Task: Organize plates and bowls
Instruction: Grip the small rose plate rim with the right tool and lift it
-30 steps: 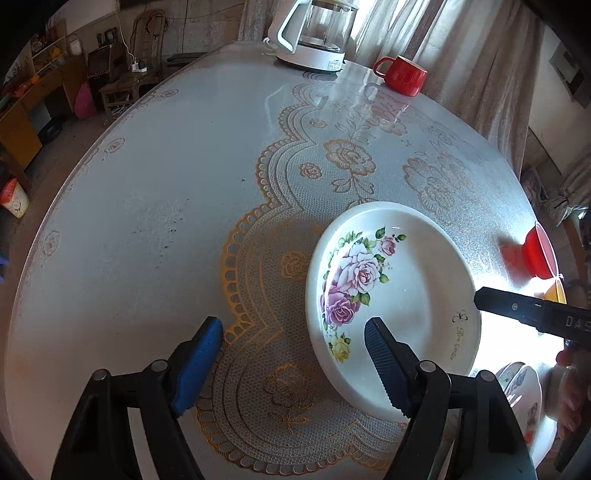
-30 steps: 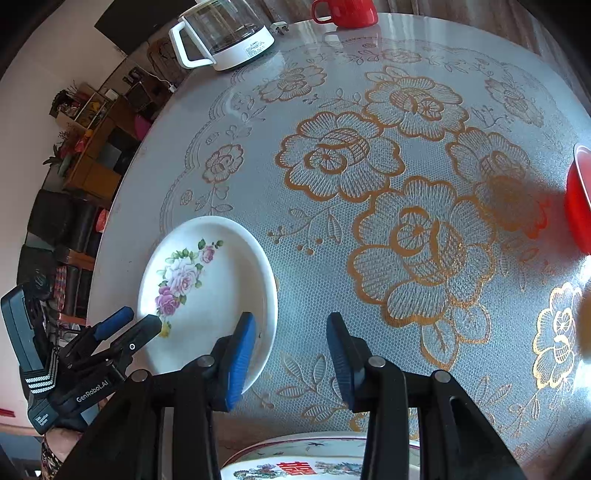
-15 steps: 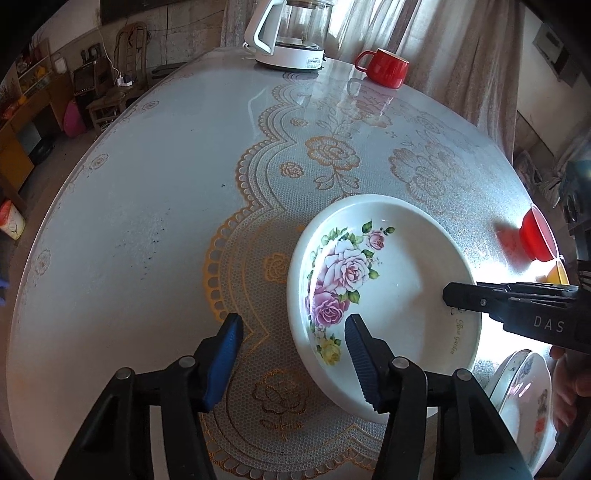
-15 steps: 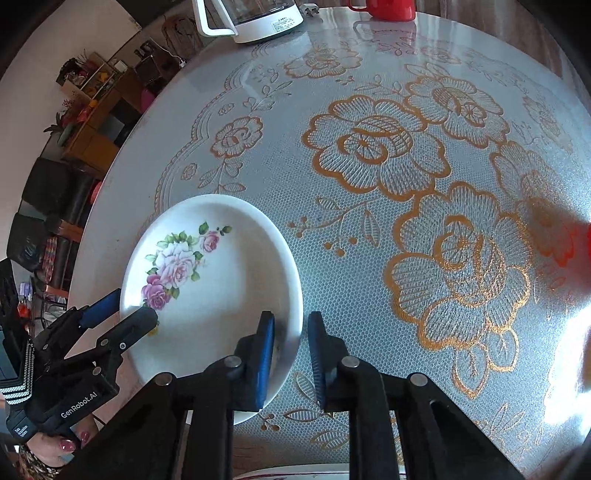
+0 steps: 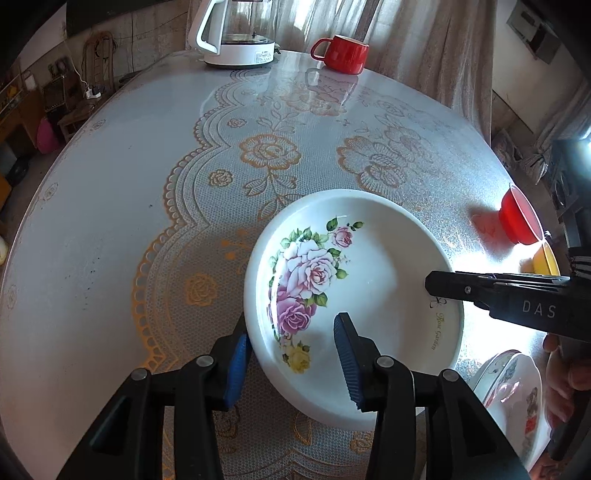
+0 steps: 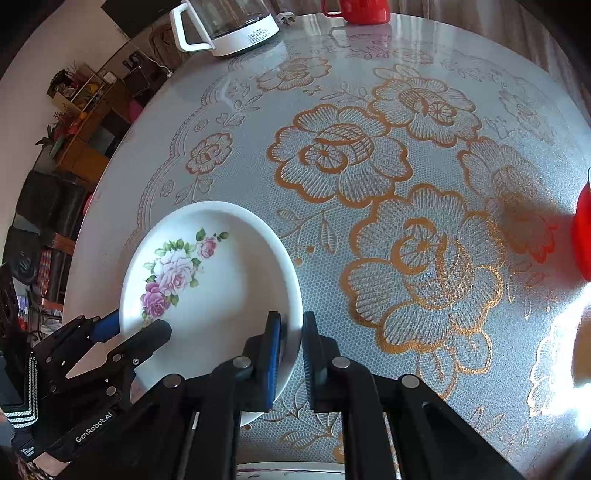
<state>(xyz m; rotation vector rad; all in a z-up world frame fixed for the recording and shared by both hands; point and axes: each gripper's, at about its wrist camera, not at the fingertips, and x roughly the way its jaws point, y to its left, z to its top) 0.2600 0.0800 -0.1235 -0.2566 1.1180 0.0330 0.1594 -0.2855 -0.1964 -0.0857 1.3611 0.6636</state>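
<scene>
A white rose plate (image 5: 373,280) lies on the round table; it also shows in the right wrist view (image 6: 221,288). My left gripper (image 5: 291,362) straddles its near-left rim, one blue pad outside and one inside, with a gap still showing. My right gripper (image 6: 291,350) is shut on the plate's right rim, and it shows as a black finger in the left wrist view (image 5: 480,291).
A red bowl (image 5: 519,218) and a yellow bowl (image 5: 546,260) stand at the right. A patterned plate (image 5: 517,398) lies near right. A white kettle (image 5: 236,33) and a red mug (image 5: 341,53) stand at the far edge.
Both grippers moved onto the rose plate. The left jaws narrowed around its left rim. The right jaws closed onto its right rim.
</scene>
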